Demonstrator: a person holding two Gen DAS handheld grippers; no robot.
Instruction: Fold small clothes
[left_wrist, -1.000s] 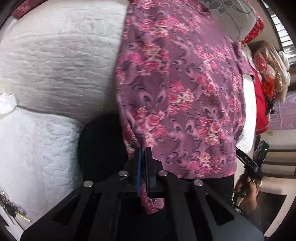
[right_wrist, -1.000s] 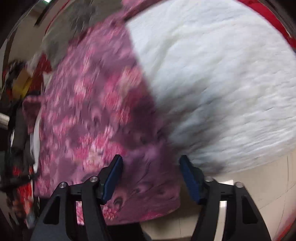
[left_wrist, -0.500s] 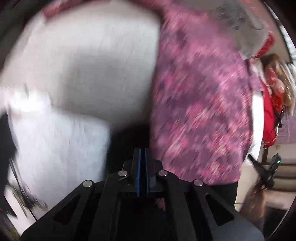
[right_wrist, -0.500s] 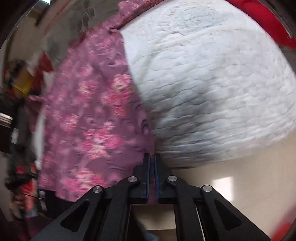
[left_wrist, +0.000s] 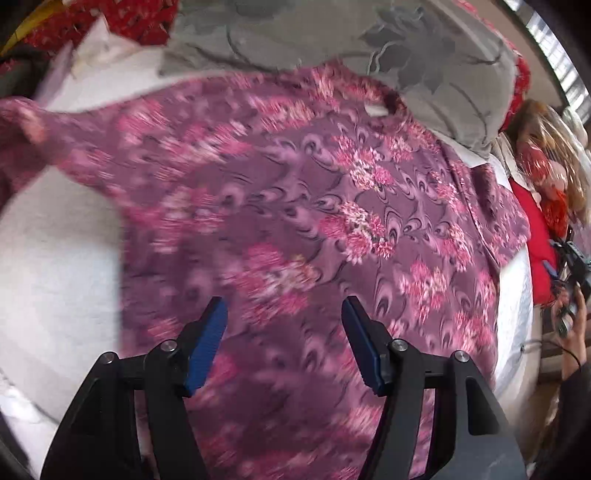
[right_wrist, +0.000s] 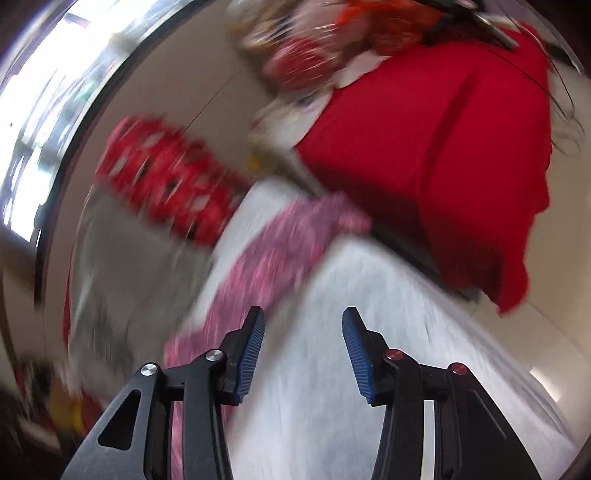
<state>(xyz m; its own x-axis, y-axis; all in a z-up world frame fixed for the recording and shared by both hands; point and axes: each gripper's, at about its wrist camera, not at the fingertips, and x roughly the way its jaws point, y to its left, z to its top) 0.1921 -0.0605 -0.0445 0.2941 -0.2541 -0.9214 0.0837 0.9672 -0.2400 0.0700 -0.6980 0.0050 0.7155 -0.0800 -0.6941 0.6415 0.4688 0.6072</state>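
Note:
A purple shirt with pink flowers lies spread on a white quilted bed, collar at the far end. My left gripper is open and empty, hovering over the shirt's near part. In the blurred right wrist view, my right gripper is open and empty over the white bed. One edge of the shirt lies to the left of its fingers.
A grey floral pillow lies beyond the collar. Red cloth and a red patterned cushion sit at the bed's far side. A person's hand holding the other gripper shows at the right edge of the left wrist view.
Both grippers were shut on the shirt's hem half a second ago; both are now open and the shirt lies flat on the bed. Both cameras have swung to face further up the bed.

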